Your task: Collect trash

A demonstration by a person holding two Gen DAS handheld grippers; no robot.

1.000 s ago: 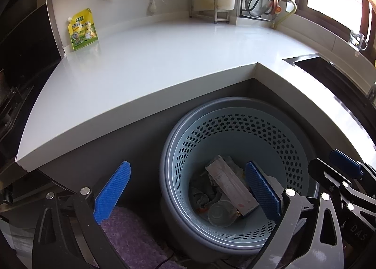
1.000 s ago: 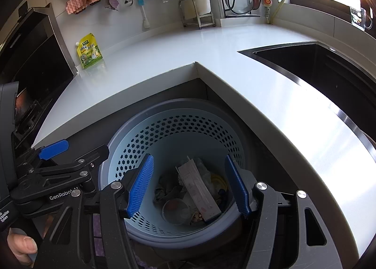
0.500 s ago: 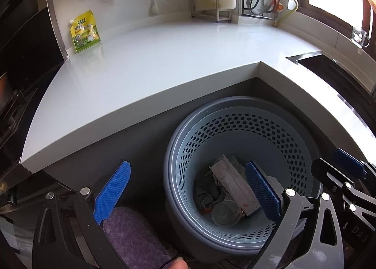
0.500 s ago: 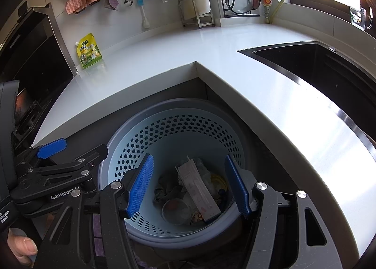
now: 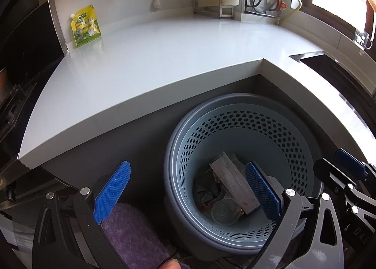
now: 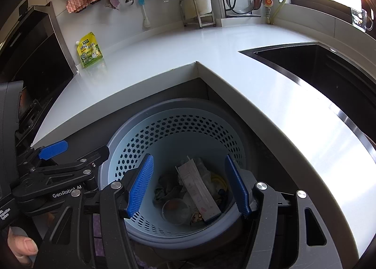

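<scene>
— since both wrist views tilt down, what sits closest to you?

— my left gripper (image 5: 185, 189), blue pads spread wide with nothing between them. its left pad hangs over a purple fuzzy mat (image 5: 131, 233) at seven o'clock, its right pad over the basket's mouth. my right gripper (image 6: 188, 185) is also parted and empty, both pads hanging above the basket.

— and the trash?

— down in the perforated blue basket (image 6: 164, 132), which stands in the notch of the counter. i see a long flat carton (image 6: 199, 189), a clear round cup (image 6: 176, 211) at six o'clock of it, and crumpled wrappers (image 6: 168, 190) at nine o'clock.

— farther out?

— white countertop (image 5: 152, 62) wrapping the basket from nine to three o'clock, a dark sink (image 6: 324, 69) at two o'clock, and a yellow-green pouch (image 5: 85, 25) leaning on the back wall at eleven o'clock.
</scene>
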